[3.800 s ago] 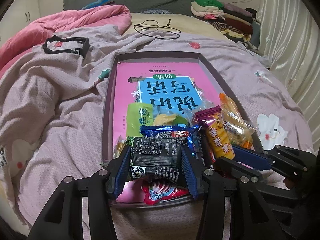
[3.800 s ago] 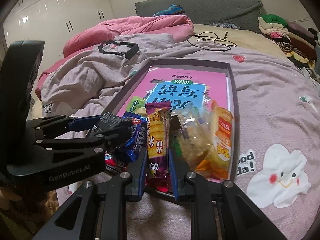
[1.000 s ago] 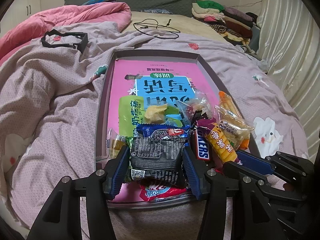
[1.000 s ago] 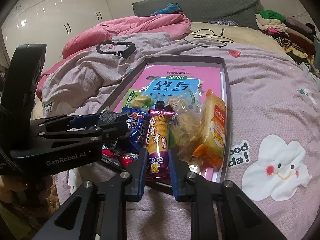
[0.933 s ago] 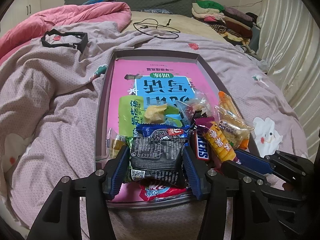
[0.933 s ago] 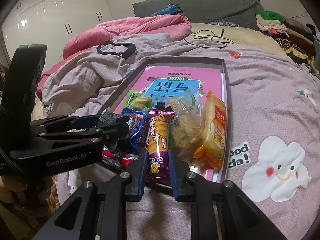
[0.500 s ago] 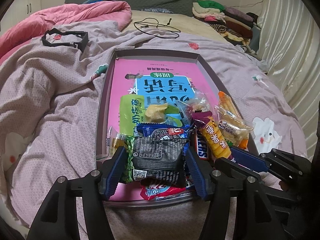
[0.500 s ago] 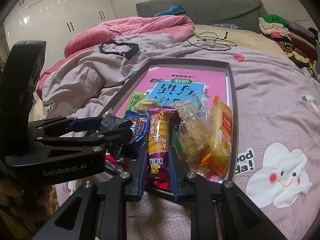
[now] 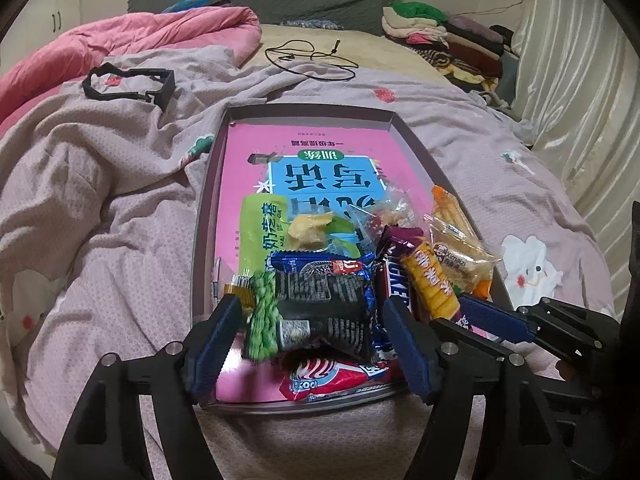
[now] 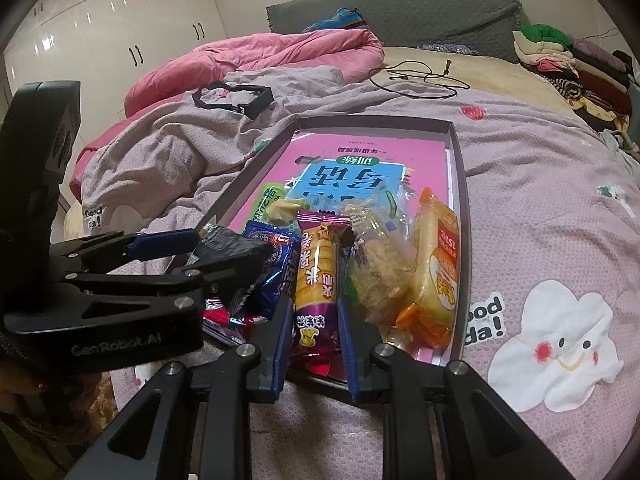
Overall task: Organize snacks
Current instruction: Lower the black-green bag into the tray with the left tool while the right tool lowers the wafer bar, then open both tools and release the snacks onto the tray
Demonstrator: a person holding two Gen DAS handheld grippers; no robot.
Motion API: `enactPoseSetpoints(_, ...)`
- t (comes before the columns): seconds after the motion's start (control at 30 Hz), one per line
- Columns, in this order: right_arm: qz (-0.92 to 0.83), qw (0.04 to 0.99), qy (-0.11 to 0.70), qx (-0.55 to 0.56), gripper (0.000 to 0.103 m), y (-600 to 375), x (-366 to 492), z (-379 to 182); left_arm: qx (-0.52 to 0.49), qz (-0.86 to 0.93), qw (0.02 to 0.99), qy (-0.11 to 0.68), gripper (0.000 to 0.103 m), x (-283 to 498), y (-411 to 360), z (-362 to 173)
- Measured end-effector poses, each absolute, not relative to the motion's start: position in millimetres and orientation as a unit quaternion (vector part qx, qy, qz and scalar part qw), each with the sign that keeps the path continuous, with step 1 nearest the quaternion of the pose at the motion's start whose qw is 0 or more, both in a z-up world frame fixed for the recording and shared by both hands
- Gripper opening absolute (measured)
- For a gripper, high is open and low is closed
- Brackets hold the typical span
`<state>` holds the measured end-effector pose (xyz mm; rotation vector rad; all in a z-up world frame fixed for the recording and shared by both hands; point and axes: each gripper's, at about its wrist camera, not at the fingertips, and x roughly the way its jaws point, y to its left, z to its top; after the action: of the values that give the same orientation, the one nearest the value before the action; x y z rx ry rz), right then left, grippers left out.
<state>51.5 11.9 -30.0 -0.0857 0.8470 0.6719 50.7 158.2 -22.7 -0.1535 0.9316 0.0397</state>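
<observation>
A purple-grey tray (image 9: 204, 208) (image 10: 462, 208) lies on the bed with a pink book inside and a pile of snacks at its near end. My left gripper (image 9: 312, 306) (image 10: 228, 248) is opening around a black packet (image 9: 324, 312) with a green edge. The packet is tilted and blurred, and gaps show between it and both pads. My right gripper (image 10: 315, 304) (image 9: 464, 316) is starting to open, but its pads still touch a purple and yellow snack bar (image 10: 318, 268) (image 9: 430, 276). A blue Oreo packet (image 9: 320, 266), a Snickers bar (image 9: 396, 288) and a red packet (image 9: 332, 376) lie below.
A green packet (image 9: 260, 228), clear cracker bags (image 10: 380, 264) and an orange packet (image 10: 436, 264) fill the tray's near half. On the mauve bedspread lie a black plastic frame (image 9: 128, 84) and a cable (image 9: 312, 56). A pink quilt (image 10: 260, 56) and folded clothes (image 9: 440, 36) lie beyond.
My left jaws have spread and the black packet has slipped free, tipping down onto the pile. My right jaws have parted slightly around the bar. Neither hand has shifted.
</observation>
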Motion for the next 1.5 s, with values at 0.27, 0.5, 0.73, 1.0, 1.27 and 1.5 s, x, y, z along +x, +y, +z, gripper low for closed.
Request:
enactPoseSetpoints(0.27,0.323,0.858,0.397,-0.042,0.033,11,49,-26,-0.08,0.019,0.892,0.444,0.076,49,159,-19)
enactPoseSetpoints(0.5,0.315,0.867,0.383,-0.054,0.044,12,45,-22,-0.087,0.024,0.894,0.438,0.078,47,162,-14)
enactPoseSetpoints(0.73,0.308,0.874,0.373,-0.053,0.049,8,45,-17,-0.081,0.027,0.894,0.439,0.079,46,160,-10)
enactPoseSetpoints(1.0,0.29,0.885,0.357,-0.065,0.057,5,44,-13,-0.084,0.038,0.896,0.434,0.079,42,160,-5)
enactPoseSetpoints(1.27,0.277,0.893,0.35,-0.063,0.065,-1,45,-8,-0.086,0.048,0.898,0.428,0.079,36,159,0)
enactPoseSetpoints(1.5,0.273,0.897,0.343,-0.06,0.078,-6,44,-1,-0.089,0.056,0.9,0.422,0.079,30,157,6)
